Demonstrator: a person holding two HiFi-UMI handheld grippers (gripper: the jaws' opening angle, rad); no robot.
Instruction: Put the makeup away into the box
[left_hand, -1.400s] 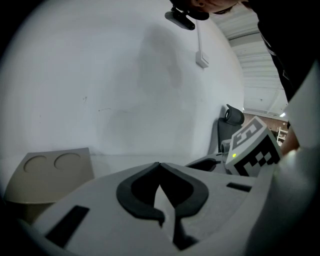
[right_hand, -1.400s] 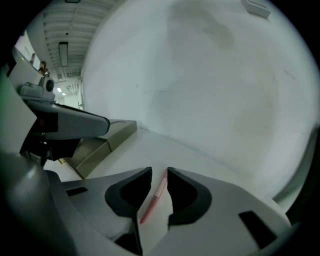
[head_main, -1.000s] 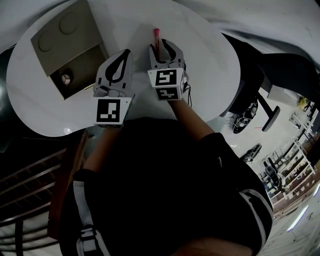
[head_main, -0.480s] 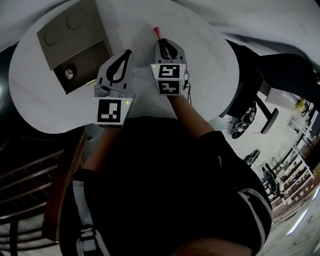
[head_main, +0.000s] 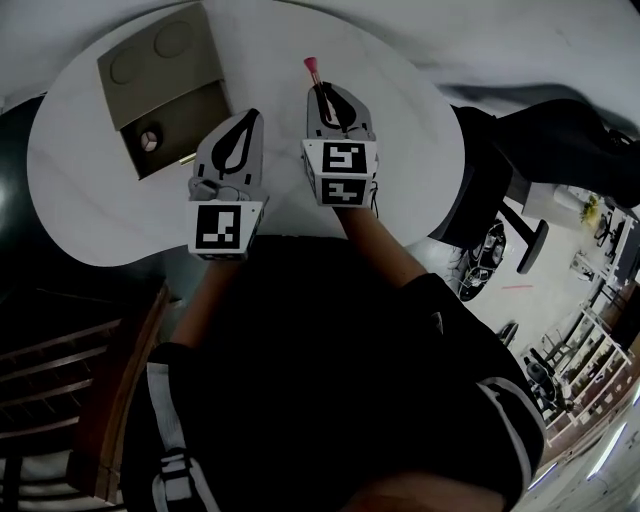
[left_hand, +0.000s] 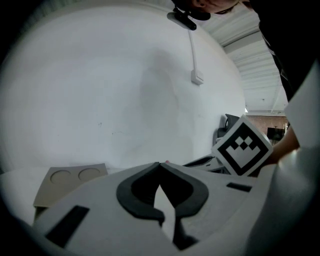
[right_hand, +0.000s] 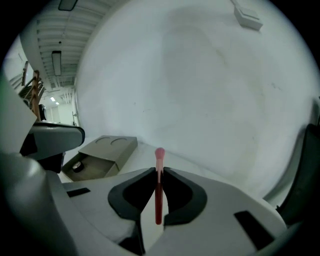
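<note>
My right gripper (head_main: 324, 93) is shut on a thin makeup brush (head_main: 312, 68) with a dark red handle and a pink tip. Its jaws have just been closing, with the brush between them. In the right gripper view the brush (right_hand: 159, 192) stands upright between the pads, its tip poking out past the right gripper (right_hand: 159, 172). The tan box (head_main: 163, 88) lies at the table's far left, its drawer pulled out, with a small round item (head_main: 150, 140) inside. My left gripper (head_main: 246, 118) hovers beside the box, shut and empty, and the left gripper (left_hand: 160, 164) shows its tips touching.
The white round table (head_main: 400, 130) drops off to the right, where a dark chair (head_main: 540, 125) stands. A wooden chair (head_main: 125, 370) is at the lower left. The box lid (left_hand: 70, 181) has two round recesses.
The right jaws went from open around the brush on the table to shut on it. Both grippers have risen, and the brush is lifted off the table.
</note>
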